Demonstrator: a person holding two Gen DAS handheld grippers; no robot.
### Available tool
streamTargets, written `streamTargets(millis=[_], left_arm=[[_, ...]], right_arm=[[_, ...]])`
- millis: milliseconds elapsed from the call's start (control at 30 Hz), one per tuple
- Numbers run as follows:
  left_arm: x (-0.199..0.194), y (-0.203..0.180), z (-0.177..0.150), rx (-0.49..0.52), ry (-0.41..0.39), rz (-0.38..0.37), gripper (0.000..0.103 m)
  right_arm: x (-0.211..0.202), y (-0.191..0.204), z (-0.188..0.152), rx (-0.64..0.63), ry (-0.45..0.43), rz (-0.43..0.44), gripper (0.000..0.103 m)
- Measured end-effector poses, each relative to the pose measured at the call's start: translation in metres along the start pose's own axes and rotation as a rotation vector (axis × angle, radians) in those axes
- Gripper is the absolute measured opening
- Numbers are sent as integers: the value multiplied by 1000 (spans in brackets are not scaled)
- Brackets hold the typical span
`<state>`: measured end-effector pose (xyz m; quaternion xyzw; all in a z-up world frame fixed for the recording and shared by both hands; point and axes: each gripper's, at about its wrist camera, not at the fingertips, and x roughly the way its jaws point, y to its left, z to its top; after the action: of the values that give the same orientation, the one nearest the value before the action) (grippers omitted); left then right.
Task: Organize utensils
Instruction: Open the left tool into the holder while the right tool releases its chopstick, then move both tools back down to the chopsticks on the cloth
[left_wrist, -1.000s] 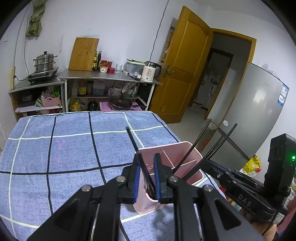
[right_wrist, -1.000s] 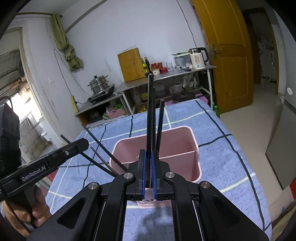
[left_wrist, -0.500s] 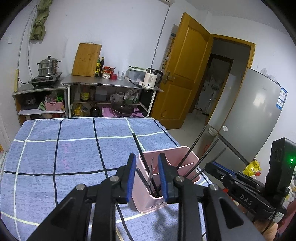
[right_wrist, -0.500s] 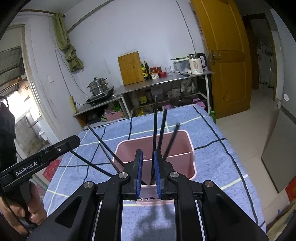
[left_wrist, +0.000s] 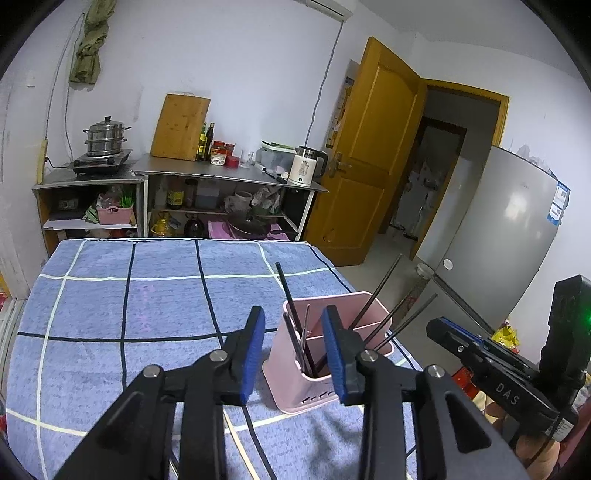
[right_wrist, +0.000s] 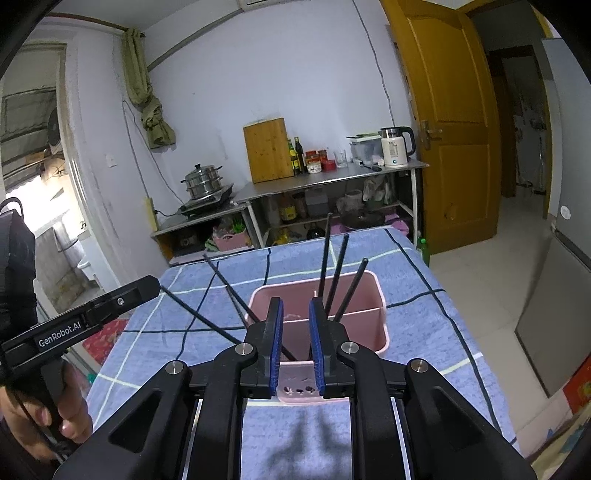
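Left wrist view: the left gripper (left_wrist: 293, 349) hangs over the near end of the pink utensil holder (left_wrist: 295, 384), jaws opening with nothing pinched between them. Black chopsticks (left_wrist: 291, 314) lean loosely in its compartments on the blue checked cloth (left_wrist: 129, 314). From the other view, the right gripper (right_wrist: 295, 343) is also opening, empty, above the holder. The likely risk: a finger catching a leaning stick and tipping the light holder near the table's right edge.

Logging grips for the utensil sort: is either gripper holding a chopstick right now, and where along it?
Neither. The left gripper and right gripper have opening jaws with nothing between the pads; the black chopsticks stand free in the pink holder.
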<state>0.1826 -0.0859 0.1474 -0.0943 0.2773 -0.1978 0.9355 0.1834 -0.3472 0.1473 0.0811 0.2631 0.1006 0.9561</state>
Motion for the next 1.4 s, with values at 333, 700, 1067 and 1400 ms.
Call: streamTargets(millis=[333, 700, 1067, 1400], left_arm=[[-24, 16, -24, -21, 2, 20, 37], [-37, 65, -62, -96, 39, 103, 37], [-6, 111, -127, -191, 196, 200, 37], [23, 121, -161, -199, 301, 249, 37]], right_arm=[[-14, 18, -20, -40, 2, 37, 15], [-6, 44, -50, -77, 65, 129, 15], [25, 68, -86, -113, 172, 189, 15], [47, 72, -96, -122, 221, 204, 15]])
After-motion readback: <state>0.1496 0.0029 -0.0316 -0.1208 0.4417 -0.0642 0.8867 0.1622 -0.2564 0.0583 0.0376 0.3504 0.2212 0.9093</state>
